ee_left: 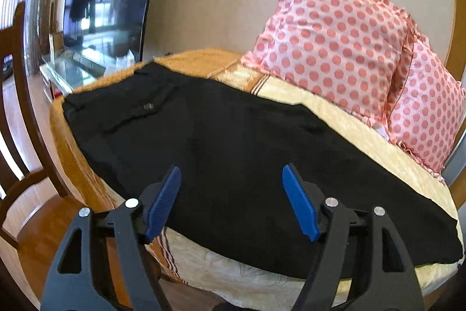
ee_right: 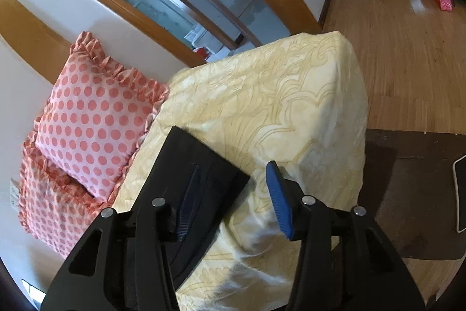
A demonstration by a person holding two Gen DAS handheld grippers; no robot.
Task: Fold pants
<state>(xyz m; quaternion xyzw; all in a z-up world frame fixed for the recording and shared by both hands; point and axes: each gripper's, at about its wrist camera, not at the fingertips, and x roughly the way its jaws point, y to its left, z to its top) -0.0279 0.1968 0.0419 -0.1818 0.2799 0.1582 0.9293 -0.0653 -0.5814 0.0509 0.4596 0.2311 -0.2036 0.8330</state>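
Black pants (ee_left: 227,142) lie flat across a cushioned seat covered in yellow patterned cloth (ee_left: 349,118), waistband and a back pocket at the far left, leg end at the right. My left gripper (ee_left: 230,179) is open and empty, hovering over the pants' near edge. In the right wrist view the pants' leg end (ee_right: 201,165) lies on the yellow cloth (ee_right: 276,95). My right gripper (ee_right: 233,179) is open and empty, its left finger over the leg end and its right finger over the cloth.
Two pink polka-dot pillows (ee_left: 343,42) lean at the back of the seat and also show in the right wrist view (ee_right: 93,121). A wooden chair (ee_left: 17,112) stands at left. A dark low table (ee_right: 413,194) and wood floor (ee_right: 393,19) lie right of the seat.
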